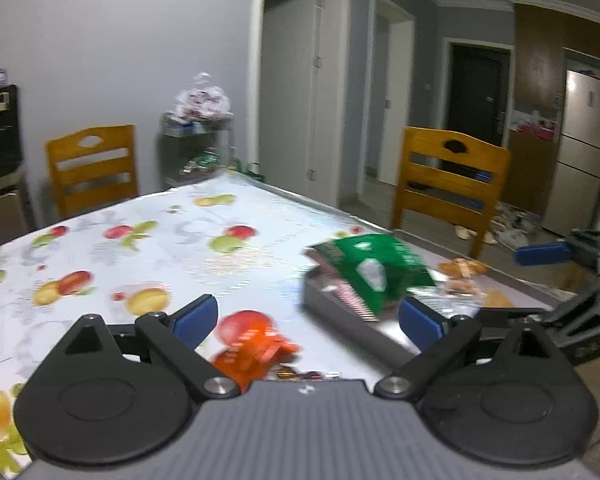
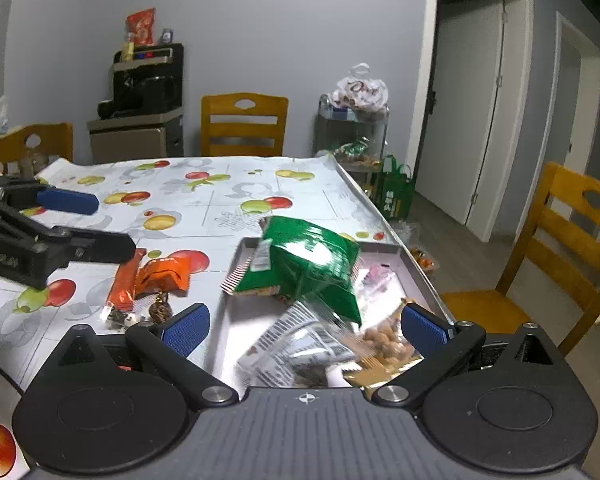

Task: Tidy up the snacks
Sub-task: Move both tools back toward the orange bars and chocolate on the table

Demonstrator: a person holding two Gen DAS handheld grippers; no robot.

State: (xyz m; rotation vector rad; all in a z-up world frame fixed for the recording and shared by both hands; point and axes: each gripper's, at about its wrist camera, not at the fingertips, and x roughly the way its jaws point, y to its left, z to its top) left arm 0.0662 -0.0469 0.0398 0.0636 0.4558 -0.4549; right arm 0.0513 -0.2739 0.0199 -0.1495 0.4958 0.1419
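One glossy green snack bag (image 2: 312, 264) is seen lying in the single grey metal tray (image 2: 236, 280) on the fruit-patterned worktop (image 2: 204, 200); two orange packets (image 2: 156, 276) lie beside the tray. Both left tongs (image 1: 308, 320) and right tongs (image 2: 306, 326) are spread wide, nothing gripped.

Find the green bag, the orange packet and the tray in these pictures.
green bag (image 2: 312, 256): right wrist view, middle of its glossy front.
orange packet (image 2: 164, 274): right wrist view, its crumpled centre.
tray (image 2: 416, 268): right wrist view, its raised right rim.
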